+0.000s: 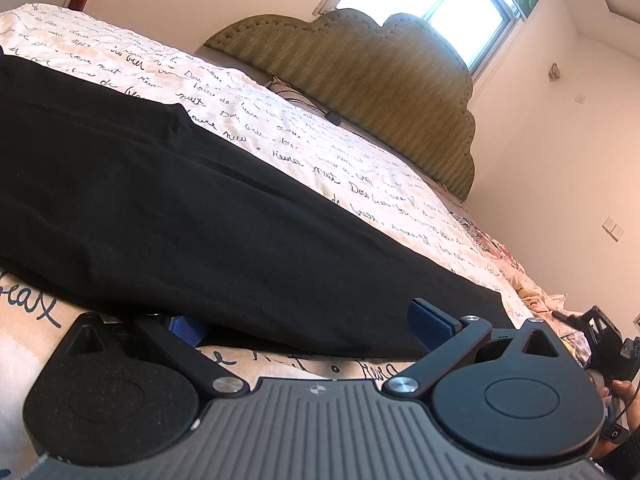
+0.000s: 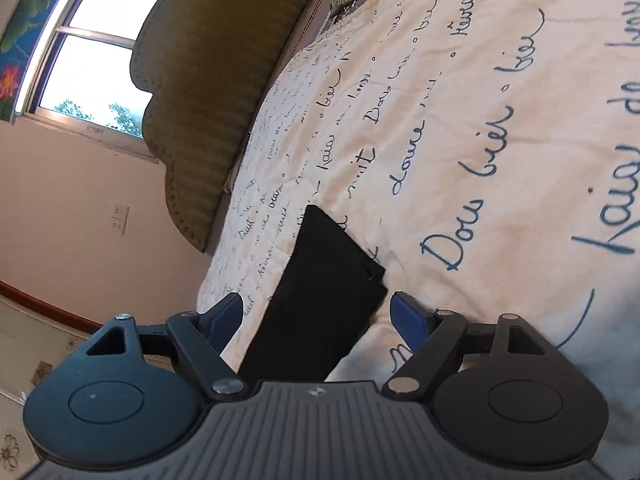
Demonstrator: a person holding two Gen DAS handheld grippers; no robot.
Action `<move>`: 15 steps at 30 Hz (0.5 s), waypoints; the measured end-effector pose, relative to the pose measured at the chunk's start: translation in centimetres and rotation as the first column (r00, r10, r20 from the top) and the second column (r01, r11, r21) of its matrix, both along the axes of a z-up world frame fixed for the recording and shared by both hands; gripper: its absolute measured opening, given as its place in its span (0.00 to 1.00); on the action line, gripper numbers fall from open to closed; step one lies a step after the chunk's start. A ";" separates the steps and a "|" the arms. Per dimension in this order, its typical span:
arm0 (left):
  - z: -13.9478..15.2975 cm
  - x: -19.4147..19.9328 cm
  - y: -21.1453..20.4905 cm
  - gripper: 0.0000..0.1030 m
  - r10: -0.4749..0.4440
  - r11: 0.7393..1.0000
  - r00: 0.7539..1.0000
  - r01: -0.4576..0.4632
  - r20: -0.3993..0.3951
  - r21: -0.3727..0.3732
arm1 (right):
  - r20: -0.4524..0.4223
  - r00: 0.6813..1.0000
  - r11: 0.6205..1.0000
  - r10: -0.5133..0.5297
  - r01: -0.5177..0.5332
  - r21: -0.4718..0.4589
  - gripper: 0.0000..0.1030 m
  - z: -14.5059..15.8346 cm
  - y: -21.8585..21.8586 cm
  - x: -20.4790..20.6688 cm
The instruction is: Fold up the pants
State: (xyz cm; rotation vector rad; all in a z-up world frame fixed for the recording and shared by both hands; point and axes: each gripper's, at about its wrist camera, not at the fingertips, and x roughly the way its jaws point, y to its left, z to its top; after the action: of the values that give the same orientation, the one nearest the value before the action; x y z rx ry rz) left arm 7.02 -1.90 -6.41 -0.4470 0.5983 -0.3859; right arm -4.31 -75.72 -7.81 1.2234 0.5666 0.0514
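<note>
Pants, black soft cloth, lie lengthwise-folded on my script-printed white bed quilt. My left tongs and right tongs are spread, pinching nothing; crosswise folding remains.

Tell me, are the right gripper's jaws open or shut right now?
Open. The right gripper has its blue fingers wide apart, with the black pants lying between them on the bedspread, neither pad pressing on the cloth.
</note>
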 end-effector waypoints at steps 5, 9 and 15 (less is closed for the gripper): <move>-0.1 0.0 0.1 1.00 0.002 1.000 1.000 -0.002 0.002 -0.002 | 0.010 0.999 0.998 -0.044 0.044 0.043 0.87 -0.9 1.1 1.6; 0.0 0.0 0.0 1.00 0.003 1.000 1.000 -0.003 0.003 0.006 | -0.024 0.999 0.998 -0.025 0.024 -0.059 0.87 -0.1 2.9 2.7; 0.1 -0.1 -0.4 1.00 0.004 1.000 1.000 -0.004 0.003 0.028 | -0.125 0.992 0.981 -0.015 -0.009 -0.191 0.86 1.5 5.0 1.9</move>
State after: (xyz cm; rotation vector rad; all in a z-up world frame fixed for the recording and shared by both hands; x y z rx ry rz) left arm 6.94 -2.31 -6.32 -0.4210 0.5989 -0.3736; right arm -2.44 -70.75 -6.32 1.0442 0.6640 -0.0818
